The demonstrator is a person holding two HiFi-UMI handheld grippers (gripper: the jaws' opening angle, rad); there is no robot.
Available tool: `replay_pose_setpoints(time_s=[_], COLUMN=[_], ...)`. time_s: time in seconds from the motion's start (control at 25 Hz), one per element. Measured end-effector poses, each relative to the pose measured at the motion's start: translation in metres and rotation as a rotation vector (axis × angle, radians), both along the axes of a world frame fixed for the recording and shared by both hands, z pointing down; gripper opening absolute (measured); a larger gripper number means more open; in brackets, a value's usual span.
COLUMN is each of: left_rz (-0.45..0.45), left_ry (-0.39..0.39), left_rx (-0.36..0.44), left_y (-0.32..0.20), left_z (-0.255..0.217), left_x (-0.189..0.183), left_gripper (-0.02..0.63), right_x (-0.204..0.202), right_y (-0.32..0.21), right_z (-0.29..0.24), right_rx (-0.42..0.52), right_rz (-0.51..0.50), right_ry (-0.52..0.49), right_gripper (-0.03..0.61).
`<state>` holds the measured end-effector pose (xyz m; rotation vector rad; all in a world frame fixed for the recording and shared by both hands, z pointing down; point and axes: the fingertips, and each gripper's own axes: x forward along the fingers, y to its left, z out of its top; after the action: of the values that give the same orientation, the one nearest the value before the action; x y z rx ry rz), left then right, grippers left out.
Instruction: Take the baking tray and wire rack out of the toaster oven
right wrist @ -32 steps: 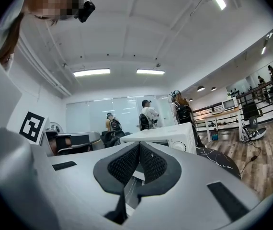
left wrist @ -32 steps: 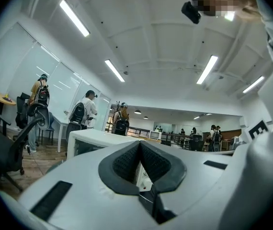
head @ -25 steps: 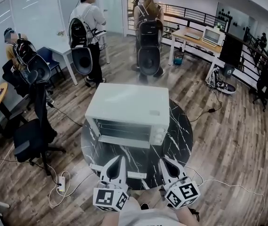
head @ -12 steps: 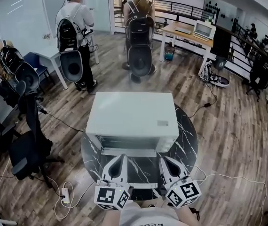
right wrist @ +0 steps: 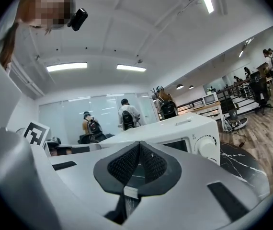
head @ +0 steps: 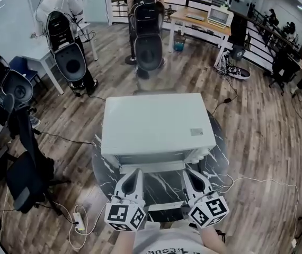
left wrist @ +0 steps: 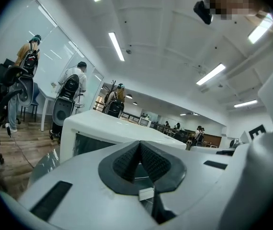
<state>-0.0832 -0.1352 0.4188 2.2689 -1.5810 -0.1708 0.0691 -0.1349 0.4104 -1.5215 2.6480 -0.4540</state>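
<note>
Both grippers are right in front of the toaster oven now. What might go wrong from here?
1. The left gripper and right gripper are both shut. Pushed forward like this, they would likely bump the toaster oven on its door, which looks closed, rather than grip it.
2. The oven fills much of the small round table, so a hard pull might drag it toward the near edge.

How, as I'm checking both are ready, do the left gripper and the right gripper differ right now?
The left gripper faces the toaster oven's glass door; the right gripper faces its dial side. The left gripper's marker cube and the right gripper's marker cube show different patterns. Shared: both have jaws shut, hold nothing, and stop short of the oven's front.
</note>
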Motion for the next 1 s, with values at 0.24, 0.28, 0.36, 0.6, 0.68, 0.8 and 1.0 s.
replay_pose_setpoints(time_s=[0.24, 0.28, 0.36, 0.6, 0.68, 0.8, 1.0], left_rz=[0.009, 0.009, 0.009, -0.004, -0.007, 0.006, 0.002], left_ry=[0.032, 0.032, 0.035, 0.140, 0.223, 0.347, 0.635], left_rx=[-0.030, -0.035, -0.044, -0.089, -0.120, -0.171, -0.267], left_y=[-0.009, -0.010, -0.011, -0.016, -0.021, -0.030, -0.049], left_z=[0.011, 0.013, 0.018, 0.033, 0.041, 0.055, 0.085], left_x=[-0.010, -0.010, -0.010, -0.006, -0.007, -0.008, -0.015], left_gripper=[0.002, 0.002, 0.002, 0.002, 0.003, 0.036, 0.132], right_x=[-0.018, -0.020, -0.023, -0.024, -0.023, -0.019, -0.014], right_y=[-0.009, -0.011, -0.015, -0.026, -0.032, -0.043, -0.065], right_z=[0.009, 0.011, 0.015, 0.027, 0.036, 0.051, 0.073], right_rx=[-0.034, -0.040, -0.049, -0.103, -0.146, -0.214, -0.297], right_rz=[-0.004, -0.006, -0.010, -0.030, -0.025, 0.012, 0.062], right_ry=[0.000, -0.004, -0.018, -0.070, -0.104, -0.172, -0.274], right_gripper=[0.002, 0.002, 0.002, 0.002, 0.003, 0.010, 0.113])
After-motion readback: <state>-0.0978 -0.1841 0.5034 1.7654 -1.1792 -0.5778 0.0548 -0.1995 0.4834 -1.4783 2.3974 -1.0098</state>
